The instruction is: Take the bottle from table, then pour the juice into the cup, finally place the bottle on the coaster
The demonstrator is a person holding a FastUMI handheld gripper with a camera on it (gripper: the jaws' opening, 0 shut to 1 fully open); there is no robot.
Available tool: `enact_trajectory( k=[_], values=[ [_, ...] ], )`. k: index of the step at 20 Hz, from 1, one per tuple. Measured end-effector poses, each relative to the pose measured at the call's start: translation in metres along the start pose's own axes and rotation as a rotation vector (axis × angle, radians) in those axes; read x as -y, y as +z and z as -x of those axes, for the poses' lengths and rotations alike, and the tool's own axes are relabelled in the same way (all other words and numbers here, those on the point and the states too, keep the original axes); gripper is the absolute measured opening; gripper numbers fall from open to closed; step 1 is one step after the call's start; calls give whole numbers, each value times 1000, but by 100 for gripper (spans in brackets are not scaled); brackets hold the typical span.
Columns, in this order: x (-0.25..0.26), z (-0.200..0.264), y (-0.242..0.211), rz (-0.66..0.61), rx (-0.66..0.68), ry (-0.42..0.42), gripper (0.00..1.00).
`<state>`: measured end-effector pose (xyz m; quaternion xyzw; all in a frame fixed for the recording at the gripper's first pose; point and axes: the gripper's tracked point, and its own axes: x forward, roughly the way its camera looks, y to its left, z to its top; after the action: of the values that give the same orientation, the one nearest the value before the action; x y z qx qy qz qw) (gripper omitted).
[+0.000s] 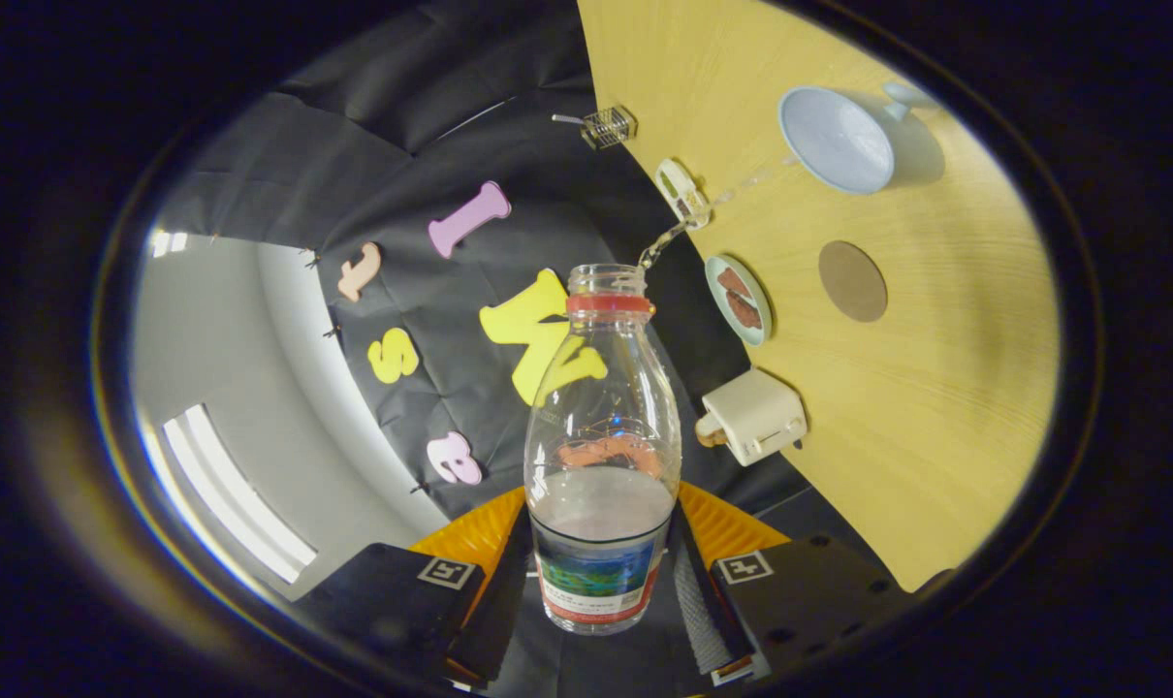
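Two fingers of the gripper squeeze the clear plastic bottle; juice streams toward the round cup.

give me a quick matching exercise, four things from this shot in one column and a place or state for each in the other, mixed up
Things:
1. bottle
2. cup
3. coaster
4. plate

Places or states:
a. bare, on the table between cup and white box
b. holds brown pieces
c. clamped between the gripper fingers, tipped, uncapped
d. light blue, a thin stream arcing toward it

Pairs: 1-c, 2-d, 3-a, 4-b
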<state>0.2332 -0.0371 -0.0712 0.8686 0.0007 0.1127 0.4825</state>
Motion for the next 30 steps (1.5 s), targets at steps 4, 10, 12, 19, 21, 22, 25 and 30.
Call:
enact_trajectory(
  k=[4,10,12,19,21,22,25,30],
  values=[
    [-4,1,2,-73,10,28,75],
    [-10,4,18,-130,35,57,75],
    [-13,6,22,-152,39,72,75],
    [-3,5,29,-182,44,66,75],
    [4,5,26,-126,33,33,75],
    [8,5,23,-84,24,15,75],
    [5,6,21,34,18,-10,76],
    [13,5,16,316,-7,-93,77]
  ],
)
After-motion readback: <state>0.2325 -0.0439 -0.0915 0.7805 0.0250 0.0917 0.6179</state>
